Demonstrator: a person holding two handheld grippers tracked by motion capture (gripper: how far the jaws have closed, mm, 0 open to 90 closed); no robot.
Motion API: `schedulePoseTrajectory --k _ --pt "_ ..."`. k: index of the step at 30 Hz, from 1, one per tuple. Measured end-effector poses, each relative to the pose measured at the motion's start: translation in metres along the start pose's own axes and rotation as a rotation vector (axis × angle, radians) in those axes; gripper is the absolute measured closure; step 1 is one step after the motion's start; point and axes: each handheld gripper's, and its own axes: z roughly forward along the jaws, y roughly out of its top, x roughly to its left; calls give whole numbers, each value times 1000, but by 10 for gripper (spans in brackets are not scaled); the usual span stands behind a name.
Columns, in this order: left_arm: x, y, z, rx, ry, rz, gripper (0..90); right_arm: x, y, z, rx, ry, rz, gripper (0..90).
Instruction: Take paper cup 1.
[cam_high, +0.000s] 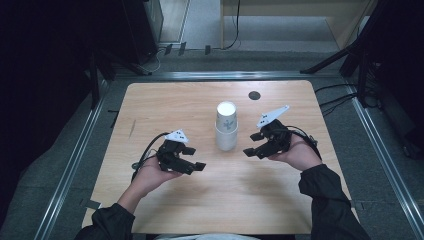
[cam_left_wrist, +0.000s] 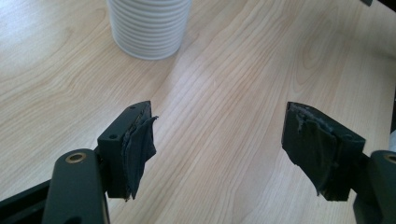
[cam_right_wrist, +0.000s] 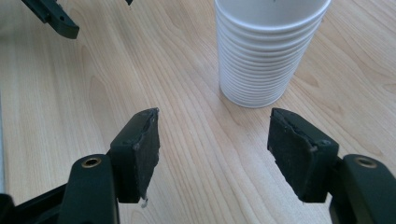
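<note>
A stack of white ribbed paper cups (cam_high: 226, 126) stands upright at the middle of the wooden table (cam_high: 165, 105). My left gripper (cam_high: 194, 158) hovers to its lower left, open, nothing between its jaws. My right gripper (cam_high: 254, 145) sits to the stack's right, also open and empty. In the left gripper view the cup stack (cam_left_wrist: 148, 28) is ahead at upper left, beyond the gripper (cam_left_wrist: 217, 154). In the right gripper view the stack (cam_right_wrist: 268, 51) stands just ahead and right of centre, beyond the gripper (cam_right_wrist: 212, 154); part of the left gripper (cam_right_wrist: 51, 16) shows at top left.
A small dark round hole (cam_high: 254, 95) sits in the table behind the cups. Metal rails (cam_high: 75, 160) run along the table's sides. Cables (cam_high: 335, 100) lie on the floor at right. Bare wood surrounds the cups.
</note>
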Motion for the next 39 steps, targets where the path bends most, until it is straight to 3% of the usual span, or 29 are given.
schedulePoseTrajectory --k 8,15,17,23,30,36,39 --pt "-3 -9 -8 -8 20 -3 254 -7 18 -5 13 -6 -31 351" --pt "-6 -13 -9 -13 11 -29 254 -12 26 -5 11 -21 -18 342" --pt "-8 -13 -9 -9 4 -21 254 -17 34 -2 44 -23 -22 333" --pt "-10 -14 -8 14 5 -5 253 -21 56 -1 78 -21 -49 317" --pt "-9 -14 -11 2 -4 -15 254 -26 72 4 114 -27 -61 305" --pt "-8 -15 -13 1 -10 -13 254 -26 90 5 145 -29 -110 276" --pt "-7 -15 -14 4 -15 -12 253 -27 98 5 156 -36 -112 266"
